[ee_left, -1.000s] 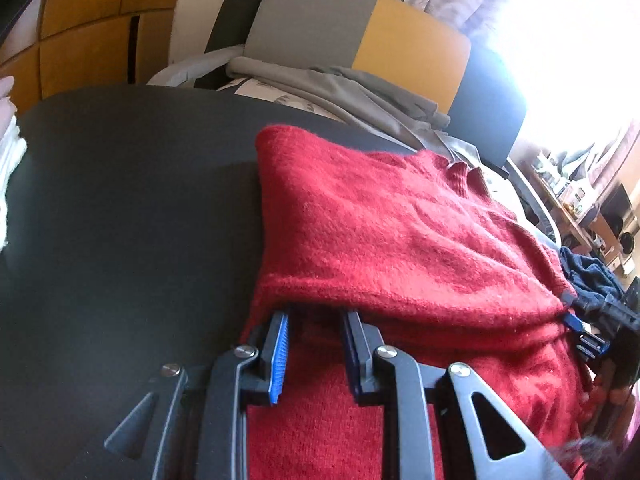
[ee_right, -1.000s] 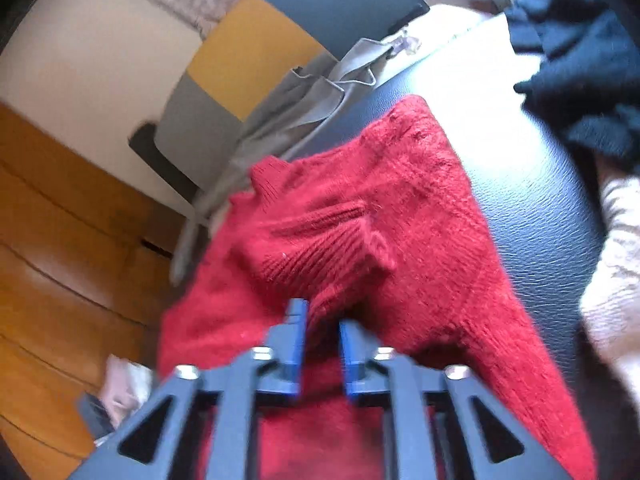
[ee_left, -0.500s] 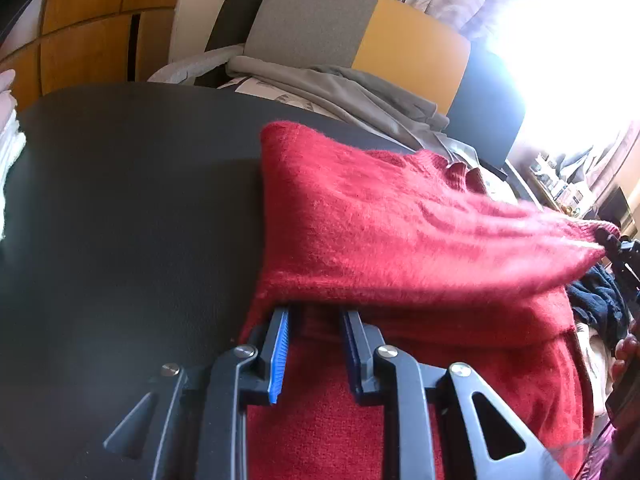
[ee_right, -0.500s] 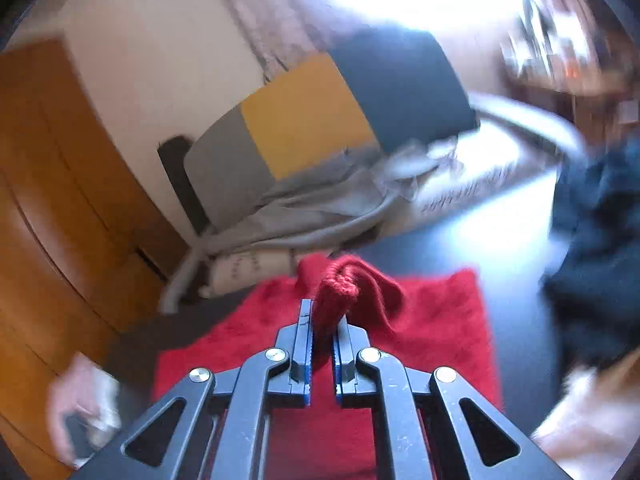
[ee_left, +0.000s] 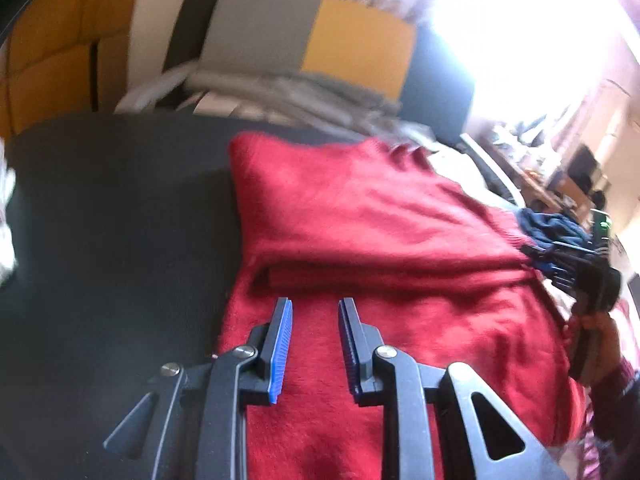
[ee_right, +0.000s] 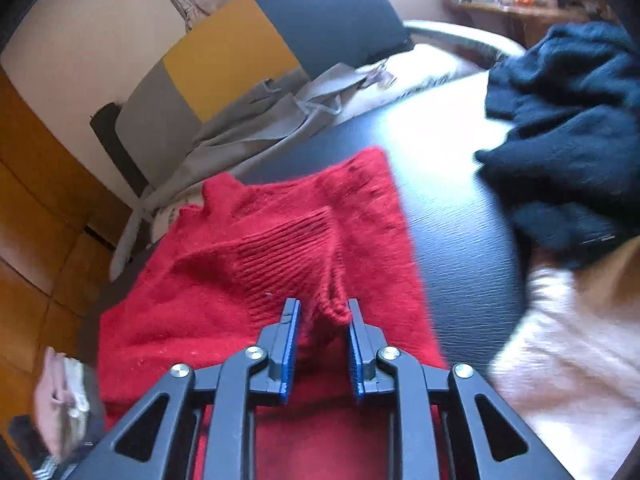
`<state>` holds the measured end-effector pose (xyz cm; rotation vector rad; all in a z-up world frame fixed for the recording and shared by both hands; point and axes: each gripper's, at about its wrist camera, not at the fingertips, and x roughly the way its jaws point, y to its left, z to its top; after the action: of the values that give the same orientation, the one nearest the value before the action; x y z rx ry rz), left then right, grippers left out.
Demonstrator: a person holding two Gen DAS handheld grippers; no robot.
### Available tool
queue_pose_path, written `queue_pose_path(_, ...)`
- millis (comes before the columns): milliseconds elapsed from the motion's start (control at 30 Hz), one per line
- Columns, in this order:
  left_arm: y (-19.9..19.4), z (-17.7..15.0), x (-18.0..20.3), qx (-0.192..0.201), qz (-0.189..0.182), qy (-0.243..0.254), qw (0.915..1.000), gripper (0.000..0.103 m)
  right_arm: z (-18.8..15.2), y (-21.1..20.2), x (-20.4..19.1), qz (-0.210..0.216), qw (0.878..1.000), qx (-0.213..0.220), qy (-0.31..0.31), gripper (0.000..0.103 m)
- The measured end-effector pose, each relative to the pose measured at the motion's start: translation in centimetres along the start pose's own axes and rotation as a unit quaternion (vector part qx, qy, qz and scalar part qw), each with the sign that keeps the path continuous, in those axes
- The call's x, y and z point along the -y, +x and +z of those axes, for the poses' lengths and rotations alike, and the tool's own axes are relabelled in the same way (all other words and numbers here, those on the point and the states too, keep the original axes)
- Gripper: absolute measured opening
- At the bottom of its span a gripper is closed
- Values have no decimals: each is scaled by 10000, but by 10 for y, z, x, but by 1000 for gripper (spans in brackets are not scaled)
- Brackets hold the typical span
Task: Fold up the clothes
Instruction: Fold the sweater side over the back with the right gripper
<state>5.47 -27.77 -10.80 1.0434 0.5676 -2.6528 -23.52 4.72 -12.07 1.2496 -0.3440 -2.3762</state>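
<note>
On the black table [ee_right: 452, 216], the sleeve fold of the red sweater [ee_left: 360, 216] looks just laid: the right gripper [ee_right: 322, 316] has just been parting around the ribbed cuff [ee_right: 296, 256], the left gripper [ee_left: 314, 312] hovers apart and empty, and folding the body comes next.

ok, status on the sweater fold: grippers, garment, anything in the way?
Left gripper open, empty, above red sweater. Right gripper jaws just opening, ribbed cuff loose between them, sleeve laid across body. Dark garment on table, clear of sweater.

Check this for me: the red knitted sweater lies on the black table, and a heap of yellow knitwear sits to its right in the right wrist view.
One detail is wrong: the heap of knitwear is dark navy, not yellow, as the right wrist view shows. The red knitted sweater does lie on the black table.
</note>
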Motion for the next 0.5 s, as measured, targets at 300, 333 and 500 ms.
queue_pose_path(300,43,62,15,95,458,554,9974,24,-6,-15,-88,-551,9702,285,-2344,30)
queue_pose_path(333,54,59,14,-74,533,570,9969,24,-11,-6,-99,-554,9639,138,-2602,30)
queue_pose_path(500,71,17,10,-380,645,924,9929,24,-44,18,-86,-747,9555,-333,-2833,32)
